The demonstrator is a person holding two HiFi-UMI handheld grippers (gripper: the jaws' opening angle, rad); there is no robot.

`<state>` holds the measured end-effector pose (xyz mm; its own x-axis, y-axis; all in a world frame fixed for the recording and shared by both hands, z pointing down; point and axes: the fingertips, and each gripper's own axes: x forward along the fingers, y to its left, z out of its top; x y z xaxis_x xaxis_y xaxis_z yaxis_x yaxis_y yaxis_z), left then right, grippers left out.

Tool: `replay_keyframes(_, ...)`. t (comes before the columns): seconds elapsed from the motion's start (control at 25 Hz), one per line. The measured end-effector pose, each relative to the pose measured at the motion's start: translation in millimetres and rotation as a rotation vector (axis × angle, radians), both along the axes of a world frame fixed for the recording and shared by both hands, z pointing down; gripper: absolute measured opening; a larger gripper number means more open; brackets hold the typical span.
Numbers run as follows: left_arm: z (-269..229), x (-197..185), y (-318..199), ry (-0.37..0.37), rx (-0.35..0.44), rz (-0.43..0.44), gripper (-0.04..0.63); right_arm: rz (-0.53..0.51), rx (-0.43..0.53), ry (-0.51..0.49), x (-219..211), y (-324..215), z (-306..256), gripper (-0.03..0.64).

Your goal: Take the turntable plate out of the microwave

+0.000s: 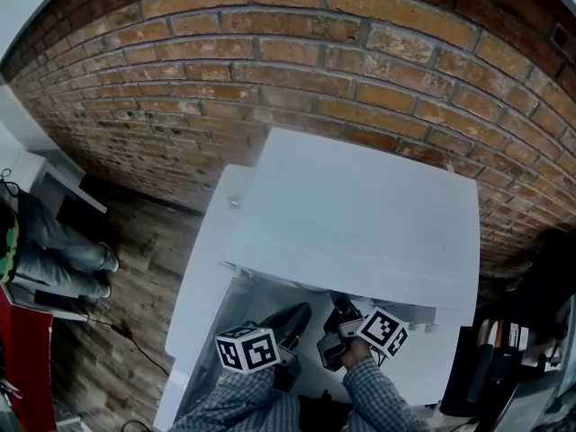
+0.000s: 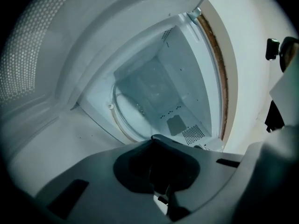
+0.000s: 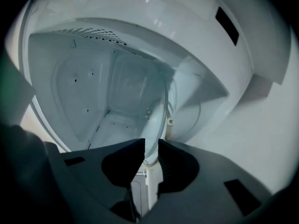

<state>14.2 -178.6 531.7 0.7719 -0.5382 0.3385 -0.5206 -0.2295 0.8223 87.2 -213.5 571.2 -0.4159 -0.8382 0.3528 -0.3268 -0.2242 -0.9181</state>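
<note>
The white microwave (image 1: 360,214) stands with its door open, seen from above in the head view. The clear glass turntable plate (image 3: 158,107) lies inside the cavity. Its near rim sits between the jaws of my right gripper (image 3: 150,147), and both pads press on it. In the left gripper view the turntable plate (image 2: 135,108) shows further in, on the cavity floor. My left gripper (image 2: 156,138) hangs just in front of the cavity mouth, shut with nothing in it. In the head view my left gripper (image 1: 292,324) and my right gripper (image 1: 339,308) reach under the microwave's front edge.
The door's perforated window (image 2: 25,55) stands close on the left of my left gripper. A brick wall (image 1: 297,52) rises behind the microwave. The white counter (image 1: 202,286) carries it. A person's legs (image 1: 63,255) rest on the wood floor at left, and clutter (image 1: 504,349) stands at right.
</note>
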Motion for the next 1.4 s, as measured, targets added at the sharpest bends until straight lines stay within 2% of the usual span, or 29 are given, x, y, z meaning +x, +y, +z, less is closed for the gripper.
replay_keyframes(0.12,4.5,1.4,-7.2,0.062,-0.051,-0.043,0.009,0.01,0.019,-0.007,0.6,0.8,-0.8,0.077)
replay_keyframes(0.2,5.6,5.1,-10.4,0.12,-0.088,-0.062,0.009,0.025,0.074,-0.029,1.6,-2.8,-10.5,0.074)
replay_keyframes(0.24,5.7,7.3,-12.0,0.149,-0.107,-0.07,0.009,0.032,0.117,-0.044,2.5,-7.7,-20.2,0.031)
replay_keyframes(0.32,9.5,10.2,-15.4,0.177,-0.136,-0.084,0.011,0.026,0.161,-0.068,0.8,-18.0,-37.1,0.031)
replay_keyframes(0.48,22.0,10.2,-13.4,0.161,-0.177,-0.097,0.011,0.005,0.075,-0.025,-3.3,-1.4,-26.3,0.032)
replay_keyframes(0.68,20.9,9.2,-16.3,0.153,-0.162,-0.096,0.011,-0.002,-0.008,0.052,4.7,2.4,-5.0,0.035)
replay_keyframes(0.8,20.8,9.5,-15.6,0.152,-0.16,-0.095,0.011,-0.003,-0.036,0.054,6.0,3.2,1.9,0.068)
replay_keyframes(1.08,21.5,8.4,-18.8,0.162,-0.17,-0.106,0.011,0.02,-0.033,0.012,4.9,-3.2,0.1,0.074)
replay_keyframes(1.4,28.2,8.8,-33.7,0.239,-0.23,-0.195,0.011,0.054,0.033,-0.056,12.9,-8.5,-4.6,0.074)
